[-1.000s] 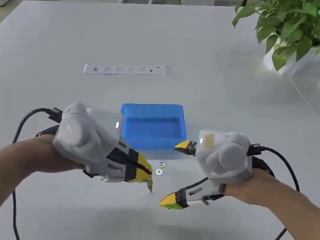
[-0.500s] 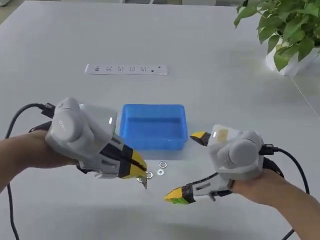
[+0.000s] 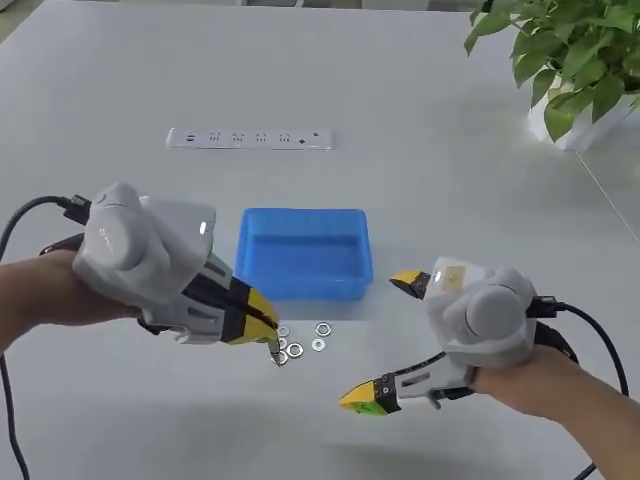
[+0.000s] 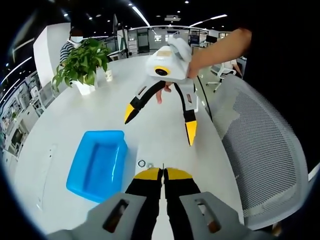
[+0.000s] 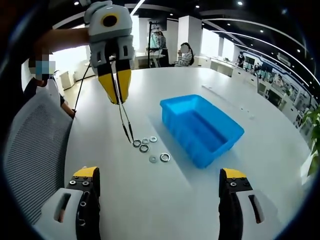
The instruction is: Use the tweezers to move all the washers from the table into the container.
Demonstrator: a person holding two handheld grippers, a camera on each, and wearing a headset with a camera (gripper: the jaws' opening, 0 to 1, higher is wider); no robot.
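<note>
now | left tool (image 3: 262, 324) tilted down, clamping tweezers (image 5: 129, 134) at washers (image 3: 296, 350) | right tool (image 3: 383, 340) wide

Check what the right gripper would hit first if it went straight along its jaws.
Probably the washers, lying straight ahead of the right gripper, with the tweezers tips at their edge. The blue container sits off to the side of that line. Depth is unclear, so it may pass above them.

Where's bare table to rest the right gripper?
Bare: between power strip and blue container; also between container and potted plant. Crowded: in front of the container, where washers, tweezers, left gripper and right gripper sit.
</note>
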